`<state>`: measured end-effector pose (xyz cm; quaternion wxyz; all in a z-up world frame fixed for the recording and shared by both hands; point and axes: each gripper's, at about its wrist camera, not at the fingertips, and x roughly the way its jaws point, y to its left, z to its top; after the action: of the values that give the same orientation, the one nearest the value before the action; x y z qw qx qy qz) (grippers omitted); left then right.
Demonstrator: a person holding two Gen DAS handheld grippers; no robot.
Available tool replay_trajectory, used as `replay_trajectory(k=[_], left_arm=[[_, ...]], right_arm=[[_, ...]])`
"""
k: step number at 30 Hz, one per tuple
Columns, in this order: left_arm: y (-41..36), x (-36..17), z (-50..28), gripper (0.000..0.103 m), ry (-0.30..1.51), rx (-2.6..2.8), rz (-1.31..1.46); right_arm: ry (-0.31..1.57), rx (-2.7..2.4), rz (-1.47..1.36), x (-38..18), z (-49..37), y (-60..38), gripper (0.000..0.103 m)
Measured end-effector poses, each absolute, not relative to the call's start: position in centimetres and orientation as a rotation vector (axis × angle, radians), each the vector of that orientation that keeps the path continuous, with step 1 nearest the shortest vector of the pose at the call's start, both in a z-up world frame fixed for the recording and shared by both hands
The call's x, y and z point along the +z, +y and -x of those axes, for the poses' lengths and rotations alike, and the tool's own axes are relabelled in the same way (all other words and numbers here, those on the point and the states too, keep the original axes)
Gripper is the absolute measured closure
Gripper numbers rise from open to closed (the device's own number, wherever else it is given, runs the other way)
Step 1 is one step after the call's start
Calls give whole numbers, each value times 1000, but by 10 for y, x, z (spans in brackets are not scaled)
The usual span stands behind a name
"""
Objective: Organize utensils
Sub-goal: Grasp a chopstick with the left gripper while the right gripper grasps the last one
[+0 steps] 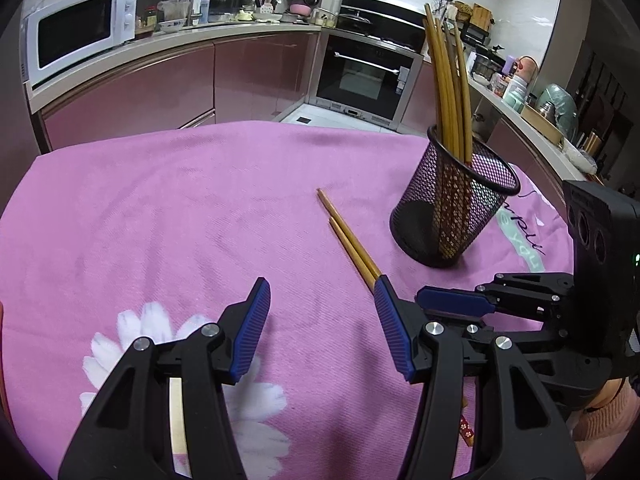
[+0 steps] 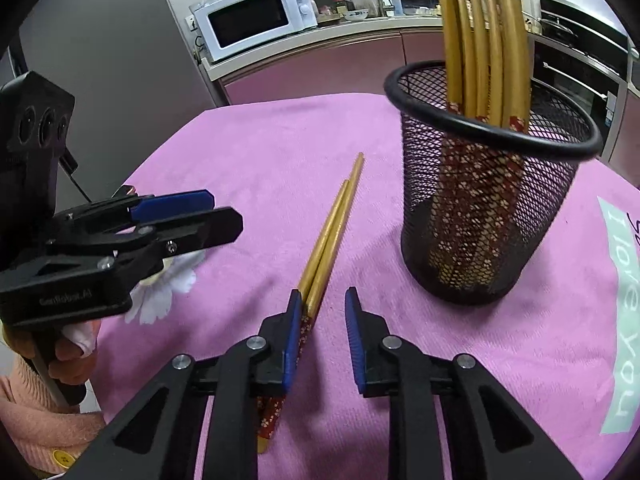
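A pair of wooden chopsticks (image 1: 348, 236) with red patterned ends lies side by side on the pink cloth (image 1: 160, 208); it also shows in the right wrist view (image 2: 332, 232). A black mesh holder (image 1: 456, 204) stands upright to their right with several chopsticks (image 1: 448, 80) in it, also in the right wrist view (image 2: 492, 200). My left gripper (image 1: 322, 292) is open and empty, just left of the loose pair. My right gripper (image 2: 322, 300) is open over the pair's patterned ends, with the chopsticks against its left pad (image 2: 294, 336).
The cloth covers a table with a daisy print (image 1: 180, 344) near the front. Kitchen counters with a microwave (image 1: 80, 32) and an oven (image 1: 368, 76) stand beyond the table's far edge. The right gripper's body (image 1: 560, 312) sits close to my left one.
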<state>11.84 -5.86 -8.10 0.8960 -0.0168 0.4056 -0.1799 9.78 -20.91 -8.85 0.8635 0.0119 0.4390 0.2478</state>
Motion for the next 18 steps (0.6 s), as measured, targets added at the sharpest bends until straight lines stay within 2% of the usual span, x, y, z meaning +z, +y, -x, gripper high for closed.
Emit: replay_trajectory(k=[14,18], left_arm=[[-97,-102,-130,49,915,-421,-34],[-108,-110,-137,50,947,-409,-62]], right_arm=[[928,465,-31,-91,-99,-212,83],[931,462,-29,-93,-96,-214,87]])
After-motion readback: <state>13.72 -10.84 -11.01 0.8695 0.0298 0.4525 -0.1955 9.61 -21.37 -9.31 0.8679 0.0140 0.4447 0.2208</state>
